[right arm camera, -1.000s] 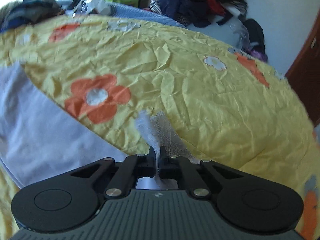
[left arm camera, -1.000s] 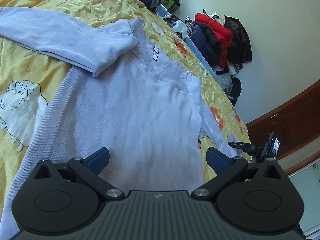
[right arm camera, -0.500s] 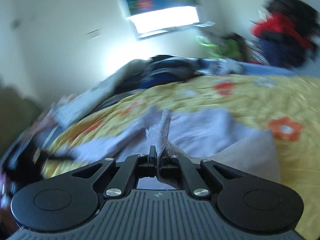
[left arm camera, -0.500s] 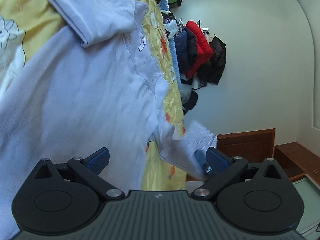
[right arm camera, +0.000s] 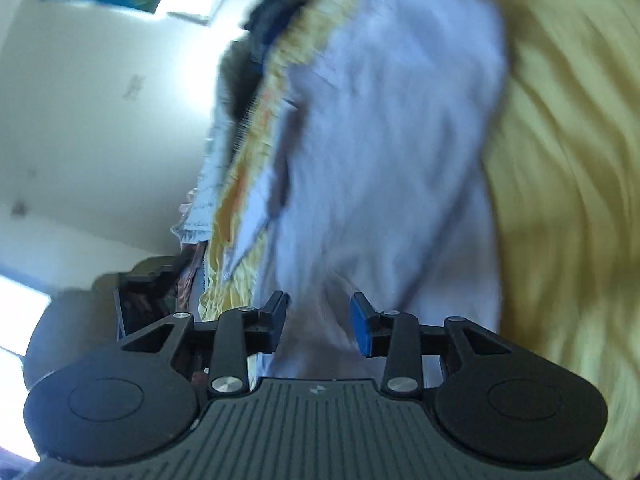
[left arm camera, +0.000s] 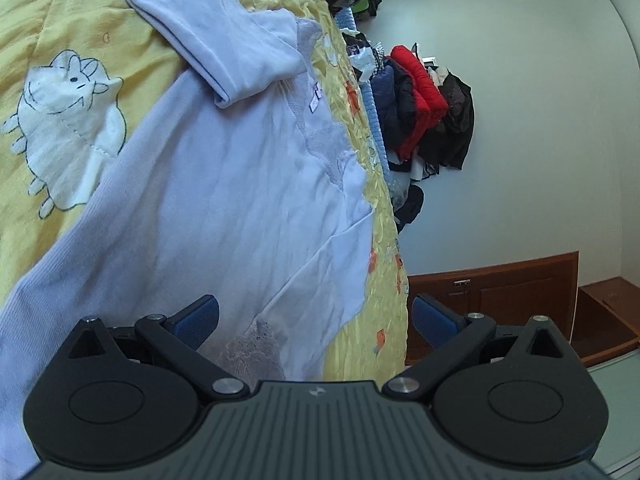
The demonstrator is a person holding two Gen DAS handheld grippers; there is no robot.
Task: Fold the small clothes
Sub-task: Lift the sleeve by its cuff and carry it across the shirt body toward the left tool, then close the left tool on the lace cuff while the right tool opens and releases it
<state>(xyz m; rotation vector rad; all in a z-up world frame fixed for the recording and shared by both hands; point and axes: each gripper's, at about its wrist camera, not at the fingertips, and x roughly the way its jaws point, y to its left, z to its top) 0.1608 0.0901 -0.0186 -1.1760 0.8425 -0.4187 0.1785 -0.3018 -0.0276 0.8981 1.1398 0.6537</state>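
Above the pale lavender long-sleeved cotton top (left arm camera: 224, 200) on the yellow quilted bedspread (left arm camera: 60, 40), left gripper (left arm camera: 314, 318) and right gripper (right arm camera: 319, 320) fingers gaped apart, holding nothing.

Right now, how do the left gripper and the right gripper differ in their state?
The left gripper has its jaws spread wide; the right gripper is open more narrowly. The left view is sharp; the right one is blurred. Both are open, hold nothing, and point at the pale lavender top.
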